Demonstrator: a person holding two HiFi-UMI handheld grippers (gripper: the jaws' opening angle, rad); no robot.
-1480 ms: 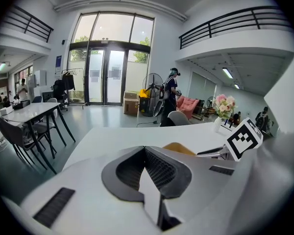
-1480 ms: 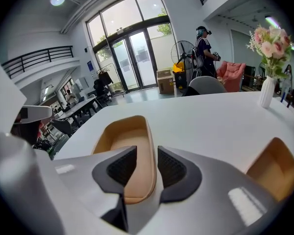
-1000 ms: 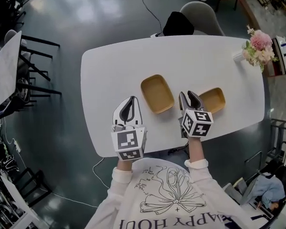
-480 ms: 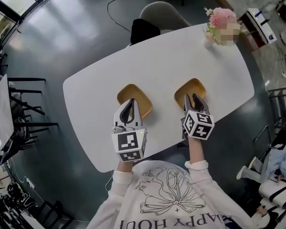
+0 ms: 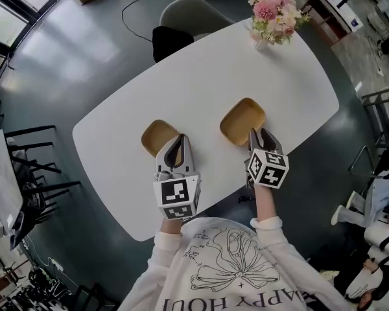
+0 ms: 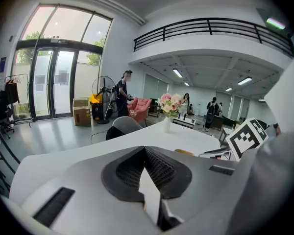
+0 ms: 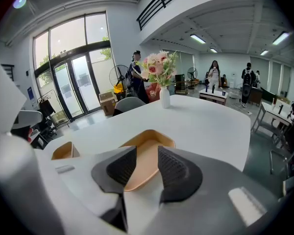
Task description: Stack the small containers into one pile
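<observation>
**Not yet stacked: two containers apart, right claw at the rim of one**

Both shallow tan containers lie flat on the white bench (image 5: 246,63), well apart from each other and not yet in one pile. The right container (image 5: 242,120) sits near the middle of the bench. The left container (image 5: 154,137) lies closer to the near-left edge and is partly covered by the left claw (image 5: 176,141).

Several things could go wrong from here, I think. The right claw (image 5: 260,133) has its jaws spread, and in the right gripper view the near rim of the right container shows in the gap between them, with no pad pressing on it. If the jaws close with only a thin bite on this low wall, the container may tilt or slip out when lifted. If the claw goes forward first, one jaw could push the light container along the smooth bench instead of going around the rim.

The left claw has its jaws pressed together on nothing. In the head view its tip overlaps the near edge of the left container; how high it stands above it I cannot tell. There it may block the place where the other container must go down, and a crooked placing would leave the pile uneven.
</observation>
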